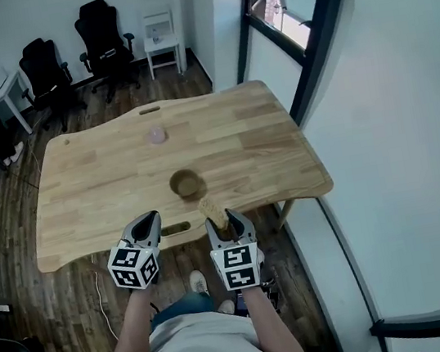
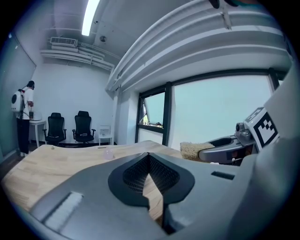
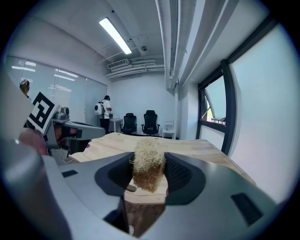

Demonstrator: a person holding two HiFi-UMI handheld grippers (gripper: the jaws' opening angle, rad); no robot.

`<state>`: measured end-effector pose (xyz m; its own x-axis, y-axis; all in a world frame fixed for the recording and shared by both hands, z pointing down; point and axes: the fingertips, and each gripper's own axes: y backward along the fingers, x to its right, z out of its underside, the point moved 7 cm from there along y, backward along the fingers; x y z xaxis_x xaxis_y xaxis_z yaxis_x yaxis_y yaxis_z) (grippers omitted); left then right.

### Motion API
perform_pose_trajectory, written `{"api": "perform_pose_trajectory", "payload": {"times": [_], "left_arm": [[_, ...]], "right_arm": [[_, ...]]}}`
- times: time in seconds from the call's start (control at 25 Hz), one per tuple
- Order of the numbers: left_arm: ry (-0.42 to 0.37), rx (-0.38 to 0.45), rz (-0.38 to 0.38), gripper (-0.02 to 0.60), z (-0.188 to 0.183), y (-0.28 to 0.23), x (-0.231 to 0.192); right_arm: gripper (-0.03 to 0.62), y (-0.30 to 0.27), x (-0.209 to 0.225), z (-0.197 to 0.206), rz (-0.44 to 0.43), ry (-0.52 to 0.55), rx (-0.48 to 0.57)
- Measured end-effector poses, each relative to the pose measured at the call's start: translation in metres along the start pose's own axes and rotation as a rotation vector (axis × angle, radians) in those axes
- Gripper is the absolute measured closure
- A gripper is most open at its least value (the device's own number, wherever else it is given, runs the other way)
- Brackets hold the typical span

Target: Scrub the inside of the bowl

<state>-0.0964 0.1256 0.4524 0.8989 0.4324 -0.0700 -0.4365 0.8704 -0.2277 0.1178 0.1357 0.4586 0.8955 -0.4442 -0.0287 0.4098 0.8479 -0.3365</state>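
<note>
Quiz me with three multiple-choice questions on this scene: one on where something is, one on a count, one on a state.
1. Where is the bowl?
A. on the floor
B. on the table
C. on a chair

2. How many black chairs stand by the far wall?
A. one
B. four
C. two

3. What are the right tongs doing?
A. shut on the scrubber
B. open and empty
C. shut on the bowl

Answers:
1 B, it sits on the wooden top ahead of the person.
2 C, a pair stands side by side.
3 A, the fibrous pad is pinched between them.
</note>
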Motion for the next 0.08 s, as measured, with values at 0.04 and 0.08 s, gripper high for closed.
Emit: {"api": "perform_pose_trajectory", "payload": {"times": [0.04,0.08], "left_arm": [[-0.002,-0.002,0.003,0.581,-0.0001,0.0007,0.0014],[-0.004,-0.004,0.006,0.581,-0.0002,0.0014,0.0029]], "right_arm": [[0.411,0.0018,-0.0002,0.0007,0.001,0.002,-0.001],[0.411,0.0035,-0.0002,0.0016,0.003,0.004,-0.003]]}}
